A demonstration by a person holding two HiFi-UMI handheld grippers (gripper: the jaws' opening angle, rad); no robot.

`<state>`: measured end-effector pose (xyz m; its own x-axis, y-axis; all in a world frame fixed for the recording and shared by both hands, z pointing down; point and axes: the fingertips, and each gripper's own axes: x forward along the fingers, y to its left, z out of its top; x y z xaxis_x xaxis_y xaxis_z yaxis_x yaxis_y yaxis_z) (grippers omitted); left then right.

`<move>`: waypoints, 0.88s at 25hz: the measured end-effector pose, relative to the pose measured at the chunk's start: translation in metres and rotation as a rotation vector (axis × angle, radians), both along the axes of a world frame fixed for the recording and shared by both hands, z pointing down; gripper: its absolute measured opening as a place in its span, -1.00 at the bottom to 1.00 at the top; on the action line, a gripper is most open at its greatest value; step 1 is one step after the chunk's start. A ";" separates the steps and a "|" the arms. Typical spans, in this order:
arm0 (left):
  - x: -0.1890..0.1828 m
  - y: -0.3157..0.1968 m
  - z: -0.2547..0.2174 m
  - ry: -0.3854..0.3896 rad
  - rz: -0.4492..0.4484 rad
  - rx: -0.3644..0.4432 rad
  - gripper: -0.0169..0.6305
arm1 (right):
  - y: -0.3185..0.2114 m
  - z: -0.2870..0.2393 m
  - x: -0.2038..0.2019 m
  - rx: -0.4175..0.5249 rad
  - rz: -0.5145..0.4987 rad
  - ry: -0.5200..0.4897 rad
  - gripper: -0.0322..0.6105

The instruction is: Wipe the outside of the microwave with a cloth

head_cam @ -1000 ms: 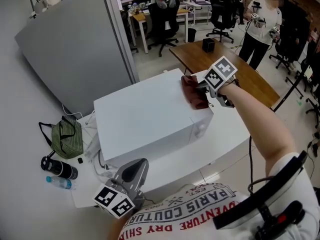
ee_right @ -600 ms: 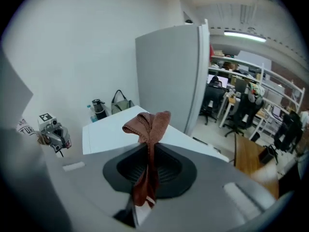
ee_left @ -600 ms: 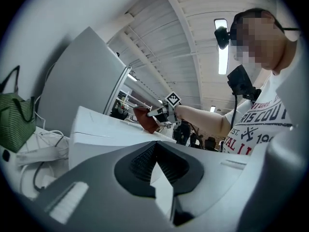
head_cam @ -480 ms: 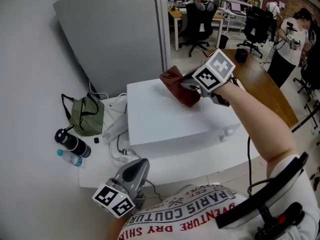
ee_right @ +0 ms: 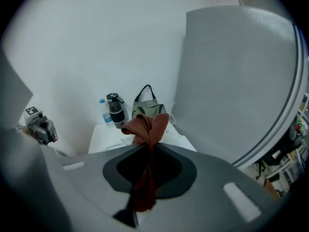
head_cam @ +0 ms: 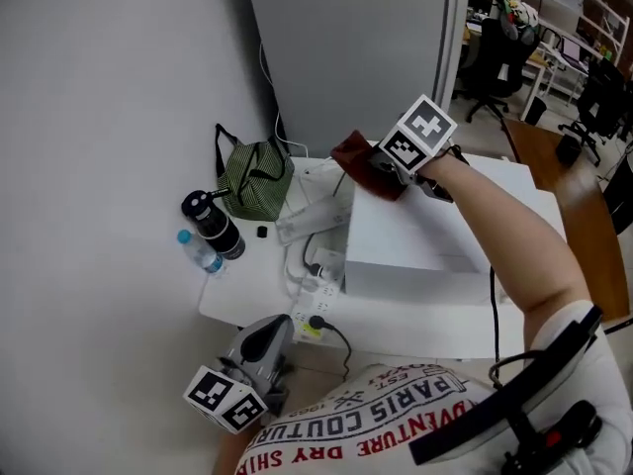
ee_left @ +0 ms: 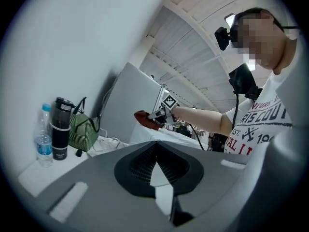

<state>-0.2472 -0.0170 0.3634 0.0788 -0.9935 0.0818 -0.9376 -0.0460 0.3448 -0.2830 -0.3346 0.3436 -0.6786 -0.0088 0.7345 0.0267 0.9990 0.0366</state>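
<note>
The shirt point(head_cam: 391, 404) of the person carrying the rig is the only print I can read: "PARIS COUTUR" in white capitals, "EST" above it, "VENTURE DRY" beneath, the ends lost in folds. The bottle point(head_cam: 202, 253) label is too small for me.

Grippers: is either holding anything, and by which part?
The right gripper is shut on the brown cloth, pinching a bunched fold; a gathered end sticks out past the jaws. The left gripper is shut on nothing.

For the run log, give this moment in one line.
right tool: shut on cloth; cloth: at microwave top corner; left tool: shut, empty
</note>
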 end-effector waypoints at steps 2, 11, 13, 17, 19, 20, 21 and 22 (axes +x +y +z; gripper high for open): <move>-0.009 0.010 0.001 0.001 -0.041 -0.003 -0.95 | -0.005 0.011 -0.009 -0.011 -0.001 0.025 -0.79; -0.009 0.003 0.001 0.010 -0.042 -0.031 -0.95 | -0.066 0.025 0.012 -0.093 0.141 0.032 -0.79; -0.004 -0.006 0.002 0.010 -0.015 -0.035 -0.95 | -0.082 0.026 0.030 -0.093 0.181 0.031 -0.79; 0.011 -0.026 -0.001 -0.002 0.028 -0.029 -0.95 | -0.117 0.027 0.083 -0.101 0.282 0.015 -0.79; 0.021 -0.037 -0.001 -0.005 0.061 -0.032 -0.94 | -0.134 0.028 0.113 -0.118 0.340 -0.002 -0.79; 0.027 -0.044 0.000 -0.006 0.083 -0.036 -0.95 | -0.142 0.029 0.130 -0.130 0.370 -0.014 -0.79; 0.034 -0.050 0.002 -0.008 0.107 -0.040 -0.95 | -0.149 0.030 0.146 -0.144 0.400 -0.026 -0.79; 0.041 -0.057 0.003 -0.010 0.131 -0.044 -0.94 | -0.156 0.031 0.163 -0.155 0.430 -0.038 -0.79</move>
